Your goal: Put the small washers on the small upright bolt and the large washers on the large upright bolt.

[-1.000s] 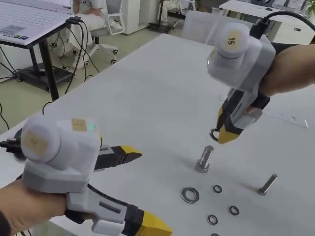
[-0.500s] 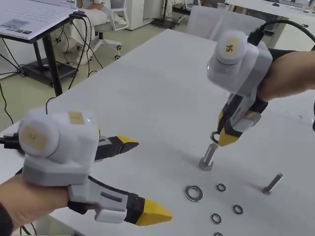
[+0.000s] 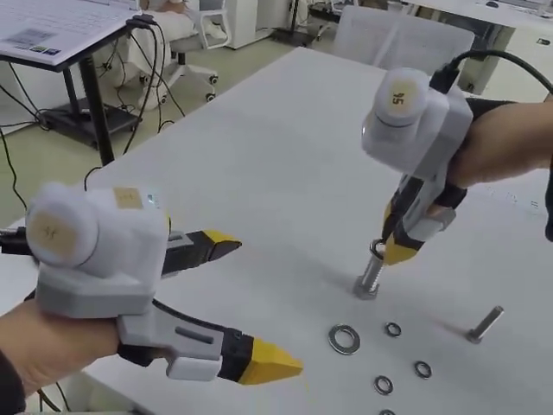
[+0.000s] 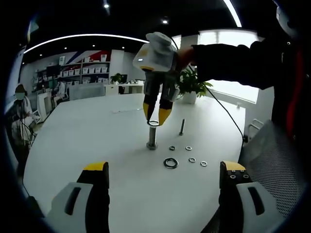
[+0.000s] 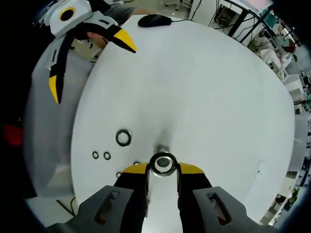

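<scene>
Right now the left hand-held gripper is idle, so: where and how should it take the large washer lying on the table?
Probably by its rim, from above: the large washer lies flat on the table, so one jaw goes into its hole and one outside. Its side away from the small washers is clear.

A round yellow sticker [image 3: 398, 98] atop the right hand-held gripper [image 3: 393, 252], at 1 o'clock in the head view, reads roughly "15". The left hand-held gripper [image 3: 263, 307] bears a yellow sticker [image 3: 54, 237] whose mark is illegible.
</scene>
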A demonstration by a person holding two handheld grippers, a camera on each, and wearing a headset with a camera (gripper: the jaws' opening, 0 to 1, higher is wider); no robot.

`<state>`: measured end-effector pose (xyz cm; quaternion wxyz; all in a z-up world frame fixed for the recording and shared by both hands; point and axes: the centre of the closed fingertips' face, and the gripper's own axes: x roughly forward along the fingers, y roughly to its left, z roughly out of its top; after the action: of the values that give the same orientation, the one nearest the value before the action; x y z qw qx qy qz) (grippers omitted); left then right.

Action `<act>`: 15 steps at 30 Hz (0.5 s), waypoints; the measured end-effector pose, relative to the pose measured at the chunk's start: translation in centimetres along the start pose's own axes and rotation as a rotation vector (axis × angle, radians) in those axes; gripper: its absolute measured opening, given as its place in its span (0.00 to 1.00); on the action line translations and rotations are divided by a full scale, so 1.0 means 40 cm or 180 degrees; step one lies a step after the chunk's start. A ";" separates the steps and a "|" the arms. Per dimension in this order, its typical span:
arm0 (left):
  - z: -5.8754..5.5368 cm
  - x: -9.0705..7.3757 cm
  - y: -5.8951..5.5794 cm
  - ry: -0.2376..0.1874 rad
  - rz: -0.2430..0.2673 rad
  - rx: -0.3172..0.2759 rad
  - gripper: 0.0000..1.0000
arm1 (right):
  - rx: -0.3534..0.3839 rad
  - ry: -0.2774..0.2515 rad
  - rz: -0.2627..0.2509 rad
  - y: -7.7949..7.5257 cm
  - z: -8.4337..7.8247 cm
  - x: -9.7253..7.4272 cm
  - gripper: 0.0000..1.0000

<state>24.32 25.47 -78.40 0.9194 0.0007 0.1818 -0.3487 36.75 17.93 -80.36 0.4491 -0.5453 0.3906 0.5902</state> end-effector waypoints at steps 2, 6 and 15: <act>-0.001 0.000 0.000 0.0007 0.0001 0.0001 0.94 | 0.0004 0.0004 0.0010 0.000 0.000 0.003 0.23; -0.004 -0.001 0.001 0.0013 0.0000 -0.0009 0.94 | 0.0007 0.0009 0.0018 0.000 -0.001 0.009 0.23; -0.003 -0.003 0.000 0.0014 -0.0011 -0.0014 0.94 | 0.0034 -0.0001 0.0049 0.002 0.000 0.027 0.23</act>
<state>24.22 25.56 -78.48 0.9184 -0.0009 0.1847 -0.3498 36.69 18.02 -81.42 0.4475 -0.5398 0.3979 0.5916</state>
